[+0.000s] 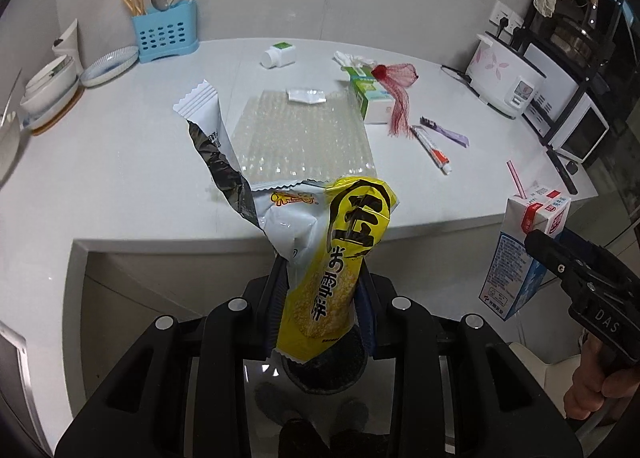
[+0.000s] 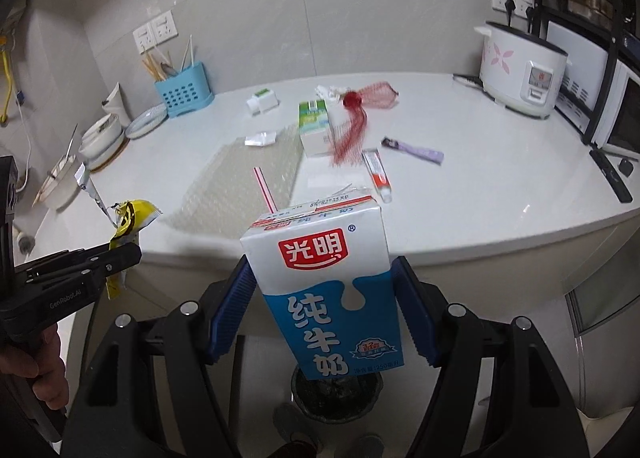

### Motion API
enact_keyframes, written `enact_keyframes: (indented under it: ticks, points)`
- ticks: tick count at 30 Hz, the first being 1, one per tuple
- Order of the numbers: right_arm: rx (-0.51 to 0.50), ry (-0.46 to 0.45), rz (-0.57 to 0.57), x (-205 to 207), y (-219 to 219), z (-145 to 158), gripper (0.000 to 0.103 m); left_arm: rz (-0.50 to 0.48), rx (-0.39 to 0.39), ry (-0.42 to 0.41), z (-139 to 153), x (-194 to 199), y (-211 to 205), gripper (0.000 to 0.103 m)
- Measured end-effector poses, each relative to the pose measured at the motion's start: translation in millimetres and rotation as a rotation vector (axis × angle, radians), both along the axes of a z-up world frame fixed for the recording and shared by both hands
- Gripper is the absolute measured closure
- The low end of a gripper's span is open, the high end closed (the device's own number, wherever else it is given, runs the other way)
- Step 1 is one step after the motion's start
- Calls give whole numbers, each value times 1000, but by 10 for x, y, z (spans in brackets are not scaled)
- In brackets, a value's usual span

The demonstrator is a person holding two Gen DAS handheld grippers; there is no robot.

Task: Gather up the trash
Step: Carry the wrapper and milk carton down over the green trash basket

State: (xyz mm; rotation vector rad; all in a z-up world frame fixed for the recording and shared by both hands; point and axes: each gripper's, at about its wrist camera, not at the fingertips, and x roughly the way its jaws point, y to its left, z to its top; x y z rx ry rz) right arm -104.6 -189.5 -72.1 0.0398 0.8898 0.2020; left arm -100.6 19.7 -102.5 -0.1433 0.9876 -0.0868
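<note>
Snack wrapper (image 1: 320, 258) pinched tight in left gripper (image 1: 320, 298), above dark bin (image 1: 324, 370). Milk carton (image 2: 324, 290) squeezed in right gripper (image 2: 324, 310), above that bin too.

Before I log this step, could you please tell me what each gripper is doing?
Left gripper: shut on the yellow snack wrapper.
Right gripper: shut on the milk carton.
</note>
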Motion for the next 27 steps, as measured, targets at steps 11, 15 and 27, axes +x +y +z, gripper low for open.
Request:
enact_keyframes:
  ticks: [11,15,27]
  points:
    - [-19,128,95,-271,-283,-1208,37,54,-8,111,-1213,-450,-405,72]
    - [-29,166,107,-275,-308,-1929,37,60,-19,160,-1921,-464,-486,72]
    - [-63,277,68,-134,-334,-4159,37,-27,-55,256,-4330,-292,-793,72]
